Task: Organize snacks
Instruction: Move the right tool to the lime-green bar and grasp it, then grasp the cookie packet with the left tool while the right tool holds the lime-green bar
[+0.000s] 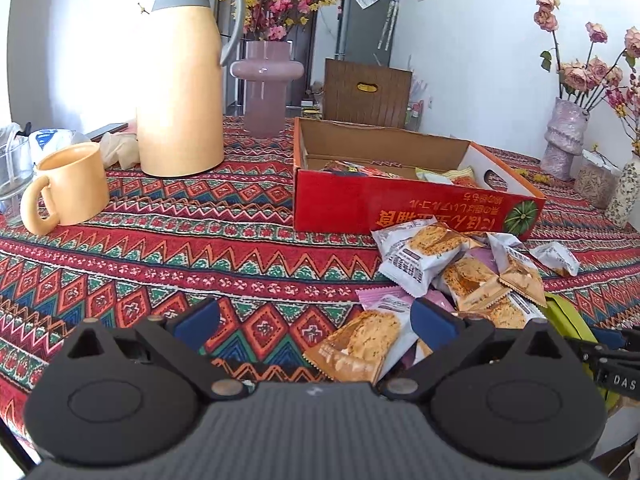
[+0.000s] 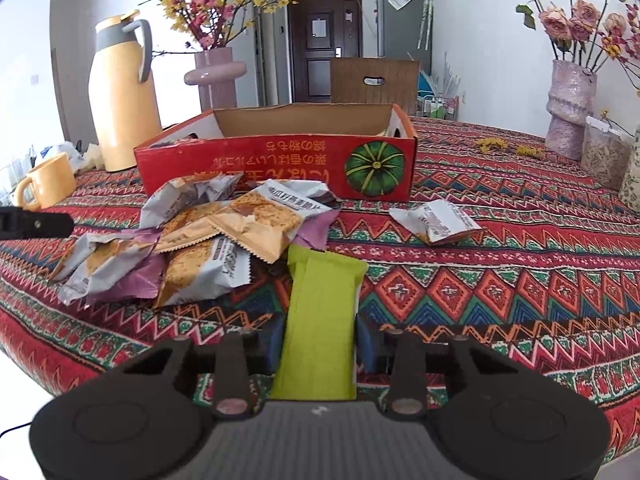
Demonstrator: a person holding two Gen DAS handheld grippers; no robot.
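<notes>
A heap of snack packets (image 2: 208,236) lies on the patterned tablecloth in front of a red cardboard box (image 2: 280,168). In the right wrist view my right gripper (image 2: 320,340) is shut on a lime-green packet (image 2: 322,312), its blue pads pressing both sides. One white packet (image 2: 436,222) lies apart to the right. In the left wrist view my left gripper (image 1: 316,320) is open, low over the cloth, with a biscuit packet (image 1: 360,346) between its fingers, nearer the right one. The box (image 1: 400,204) holds a few packets (image 1: 360,170). The green packet (image 1: 568,320) shows at the right edge.
A yellow thermos jug (image 1: 180,92), a yellow mug (image 1: 68,184), a pink vase (image 1: 266,88) and a glass (image 1: 14,176) stand to the left. More vases with dried flowers (image 2: 570,108) and a jar (image 2: 604,156) stand right. A wooden chair back (image 2: 374,80) rises behind the box.
</notes>
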